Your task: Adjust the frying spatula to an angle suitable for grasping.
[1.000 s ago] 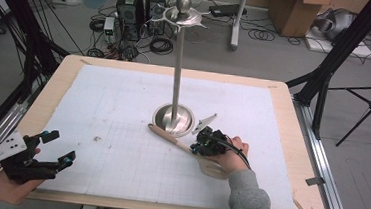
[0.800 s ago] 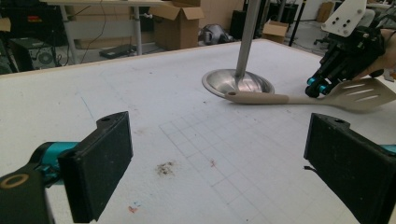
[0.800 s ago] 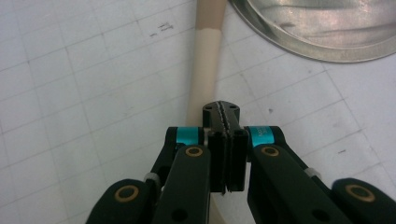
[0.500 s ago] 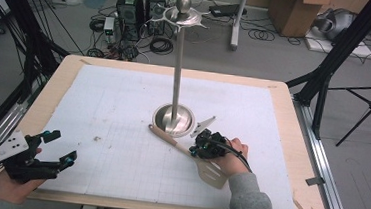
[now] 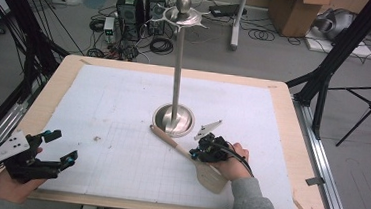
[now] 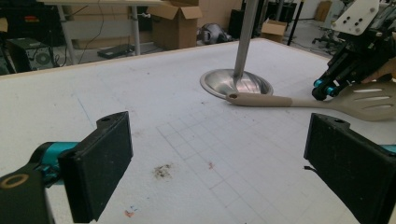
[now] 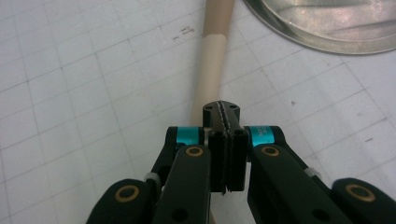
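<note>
Nearby, right gripper [image 5: 201, 150] fingers pressed together over the flat-lying spatula [image 5: 207, 172], ungrasped; left gripper [image 5: 59, 150] wide open, empty.

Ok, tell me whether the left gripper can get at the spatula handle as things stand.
Probably yes. The left gripper is open, and bare mat lies between it and the spatula handle. The right gripper sits shut over the handle near the blade, but the end by the stand base looks free.

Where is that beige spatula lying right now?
In the high view the spatula lies flat on the table's right half, handle end beside the metal stand's base, under the right gripper.
</note>
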`<action>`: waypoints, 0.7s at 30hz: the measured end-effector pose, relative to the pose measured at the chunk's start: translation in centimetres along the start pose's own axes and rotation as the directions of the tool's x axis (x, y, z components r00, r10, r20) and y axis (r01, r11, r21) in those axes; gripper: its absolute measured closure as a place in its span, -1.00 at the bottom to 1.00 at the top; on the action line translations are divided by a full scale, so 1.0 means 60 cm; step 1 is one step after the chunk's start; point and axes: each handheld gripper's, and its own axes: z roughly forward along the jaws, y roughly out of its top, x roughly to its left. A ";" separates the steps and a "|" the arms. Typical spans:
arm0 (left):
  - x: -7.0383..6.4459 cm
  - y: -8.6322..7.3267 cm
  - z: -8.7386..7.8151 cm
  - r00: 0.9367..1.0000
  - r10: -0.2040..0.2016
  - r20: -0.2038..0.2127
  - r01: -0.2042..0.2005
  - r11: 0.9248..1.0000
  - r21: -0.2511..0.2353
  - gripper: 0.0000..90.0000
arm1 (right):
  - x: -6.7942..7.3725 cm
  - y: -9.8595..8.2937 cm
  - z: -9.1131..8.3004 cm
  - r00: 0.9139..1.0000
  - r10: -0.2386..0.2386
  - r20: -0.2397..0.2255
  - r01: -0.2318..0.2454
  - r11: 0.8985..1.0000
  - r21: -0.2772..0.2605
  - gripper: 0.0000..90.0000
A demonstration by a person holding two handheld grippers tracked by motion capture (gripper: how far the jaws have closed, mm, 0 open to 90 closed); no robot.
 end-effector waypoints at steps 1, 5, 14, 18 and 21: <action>0.000 0.000 0.000 1.000 0.000 0.001 0.000 1.000 -0.001 -0.81 | 0.001 -0.001 0.000 1.000 -0.003 -0.003 0.003 1.000 -0.001 1.00; 0.000 0.000 0.002 1.000 -0.001 0.002 0.001 1.000 0.001 -0.81 | 0.005 -0.005 -0.002 1.000 -0.002 -0.015 0.002 1.000 -0.004 1.00; 0.000 0.000 0.005 1.000 0.001 0.007 -0.001 1.000 0.003 -0.81 | 0.009 0.000 -0.005 1.000 -0.023 0.000 0.023 1.000 -0.008 1.00; 0.000 0.001 0.007 1.000 0.001 0.008 -0.001 1.000 0.002 -0.81 | 0.015 0.008 -0.026 0.999 0.032 0.015 -0.030 0.994 -0.105 1.00; -0.001 0.001 0.009 1.000 0.003 0.012 -0.003 1.000 0.002 -0.81 | 0.022 0.014 -0.036 0.998 0.041 0.040 -0.035 0.991 -0.129 1.00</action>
